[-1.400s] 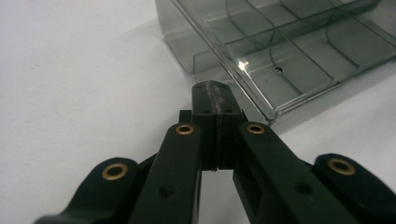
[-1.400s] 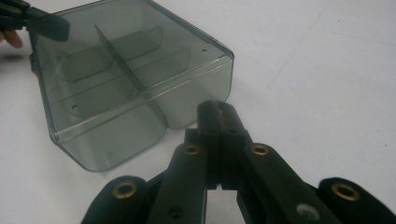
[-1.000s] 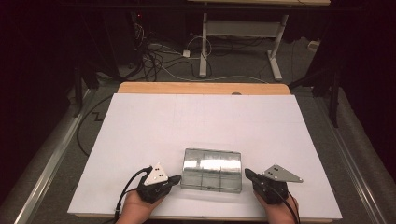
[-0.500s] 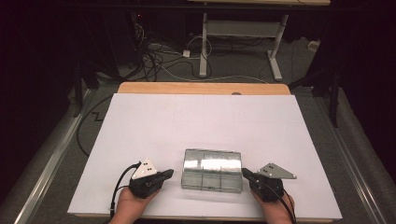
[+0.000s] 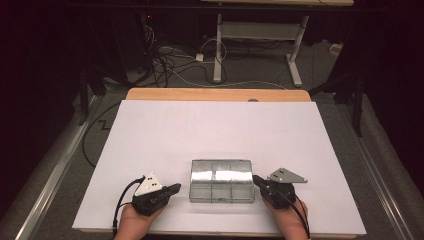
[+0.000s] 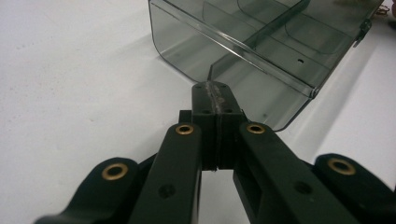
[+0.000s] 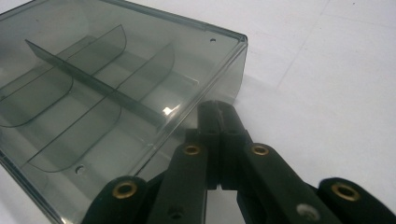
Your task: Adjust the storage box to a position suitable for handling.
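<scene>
Right, we have a clear smoke-tinted compartment box (image 5: 222, 180) lying flat on the white desk (image 5: 210, 130), near its front edge and about centred between our two hands. Lid is shut; dividers inside split it into a grid of cells, and the cells we can see look empty.

Left gripper (image 5: 173, 188) sits just left of the box in the high view, tip aimed at the box's left short side with a small gap between them. In the left gripper view its fingers (image 6: 215, 93) are pressed together with nothing between them, tip near the lower corner of the box (image 6: 261, 51); we cannot tell whether it touches the wall.

Right gripper (image 5: 256, 179) is at the box's right short side, tip right at the near right corner in the high view. In the right gripper view its fingers (image 7: 217, 114) are likewise together with nothing between them, tip up against the side wall of the box (image 7: 107, 98) just below the lid edge. Looks like contact, but we cannot confirm it.

Left hand (image 5: 136, 223) and right hand (image 5: 287, 220) come in from the bottom edge, a cable trailing from each gripper. A grey three-cornered plate rides on top of each gripper.

Beyond the white sheet, a strip of wooden desk edge (image 5: 215, 94) shows at the far side; behind that, cables on the floor (image 5: 175, 65) and a white frame's legs (image 5: 255, 45).
</scene>
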Motion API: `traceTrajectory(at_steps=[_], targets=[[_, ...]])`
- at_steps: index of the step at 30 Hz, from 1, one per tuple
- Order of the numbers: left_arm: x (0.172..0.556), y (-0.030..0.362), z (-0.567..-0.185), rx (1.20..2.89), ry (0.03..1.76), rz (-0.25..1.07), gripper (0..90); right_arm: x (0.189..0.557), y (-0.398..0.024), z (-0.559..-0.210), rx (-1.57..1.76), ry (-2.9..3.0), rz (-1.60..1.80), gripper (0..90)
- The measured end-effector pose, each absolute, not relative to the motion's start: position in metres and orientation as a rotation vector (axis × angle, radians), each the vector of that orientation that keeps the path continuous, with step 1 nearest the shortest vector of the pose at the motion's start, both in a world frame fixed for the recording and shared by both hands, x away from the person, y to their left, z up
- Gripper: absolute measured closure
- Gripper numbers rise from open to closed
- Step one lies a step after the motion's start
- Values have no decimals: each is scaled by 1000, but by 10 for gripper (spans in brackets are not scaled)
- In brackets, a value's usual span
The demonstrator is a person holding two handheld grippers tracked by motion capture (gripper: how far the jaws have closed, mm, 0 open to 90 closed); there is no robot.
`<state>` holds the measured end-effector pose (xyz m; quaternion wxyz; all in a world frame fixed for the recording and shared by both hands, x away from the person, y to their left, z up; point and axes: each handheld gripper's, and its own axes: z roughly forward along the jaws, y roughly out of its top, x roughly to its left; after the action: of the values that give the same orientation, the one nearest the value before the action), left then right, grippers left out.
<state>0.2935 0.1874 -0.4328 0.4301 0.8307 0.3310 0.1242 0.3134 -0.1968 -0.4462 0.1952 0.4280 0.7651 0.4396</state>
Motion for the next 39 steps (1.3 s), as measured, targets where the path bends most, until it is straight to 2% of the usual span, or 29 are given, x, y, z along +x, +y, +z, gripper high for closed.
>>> traceTrajectory(at_steps=[39], targets=[[300,193,-432,2048,828,296,877,304,-202,-442,1164,2144,1304,900]])
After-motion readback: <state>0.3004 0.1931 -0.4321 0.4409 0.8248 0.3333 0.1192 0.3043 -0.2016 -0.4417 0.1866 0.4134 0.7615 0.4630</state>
